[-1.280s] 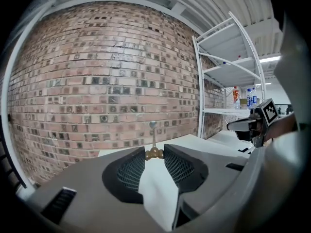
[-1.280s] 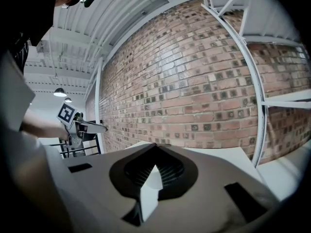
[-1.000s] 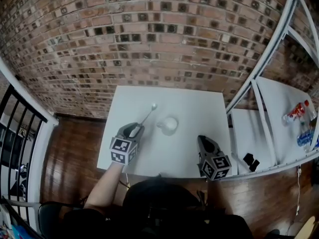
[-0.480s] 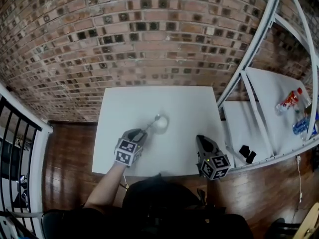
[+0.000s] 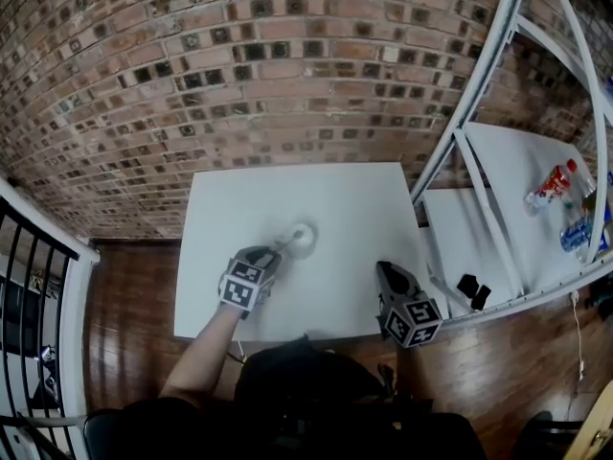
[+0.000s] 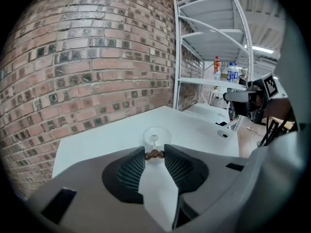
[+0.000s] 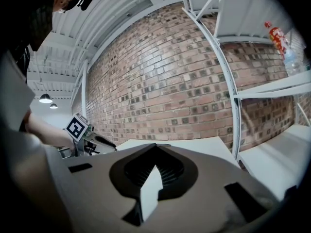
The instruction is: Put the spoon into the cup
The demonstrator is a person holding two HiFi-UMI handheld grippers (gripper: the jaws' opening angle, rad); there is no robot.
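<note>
One second on: dips spoon [image 6: 154, 154] into cup [image 6: 163, 137] instead of hovering beside, clamps it in left gripper [image 6: 154, 152], right gripper [image 7: 155, 152] shut, empty. Nearly done.

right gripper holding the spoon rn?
No. The right gripper has its jaws together with nothing between them, while the spoon is clamped by its beaded handle in the left gripper.

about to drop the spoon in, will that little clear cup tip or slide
The small translucent cup looks thin and light, standing loose on the white table, so it probably slides. The thin bead-handled metal spoon angled over its rim might tip it.
</note>
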